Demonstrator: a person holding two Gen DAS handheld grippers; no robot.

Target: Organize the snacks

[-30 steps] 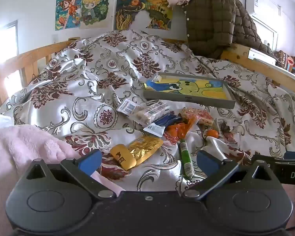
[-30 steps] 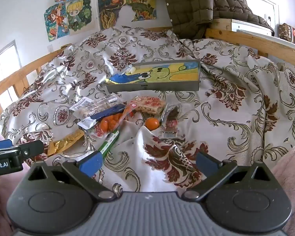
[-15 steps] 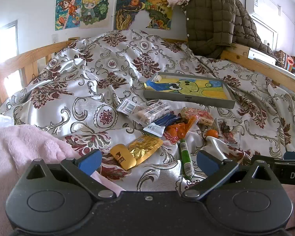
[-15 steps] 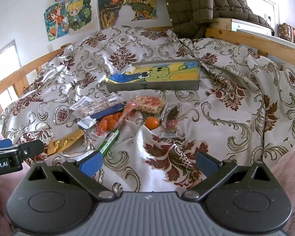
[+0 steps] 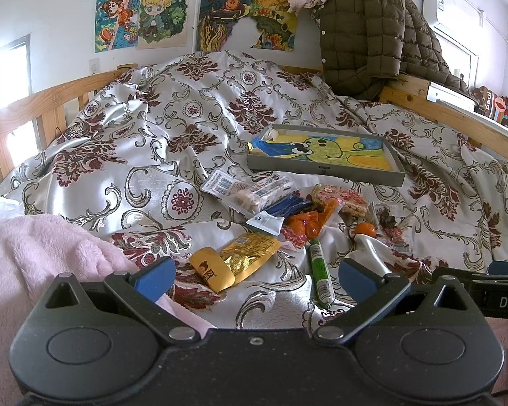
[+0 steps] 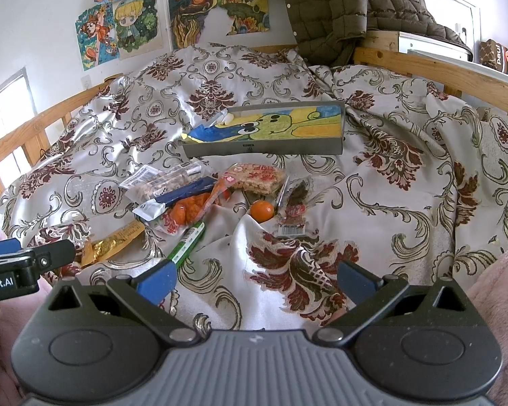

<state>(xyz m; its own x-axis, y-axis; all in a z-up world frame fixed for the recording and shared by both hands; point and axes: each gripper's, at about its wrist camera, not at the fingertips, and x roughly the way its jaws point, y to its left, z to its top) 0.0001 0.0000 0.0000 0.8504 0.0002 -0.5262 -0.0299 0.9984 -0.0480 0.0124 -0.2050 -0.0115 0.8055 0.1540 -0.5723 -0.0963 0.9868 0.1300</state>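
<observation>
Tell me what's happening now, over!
Left gripper and right gripper open, empty. Snack pile on bedspread, gray tray beyond. Nothing blocking.

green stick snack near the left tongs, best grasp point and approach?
Grip the green stick snack mid-length, across its narrow width, coming from above. It lies flat on the bedspread, long axis pointing roughly away from the left tongs, so the open jaws likely need little rotation to straddle it. Its far tip sits close to the orange packet; the near half looks clear.
</observation>
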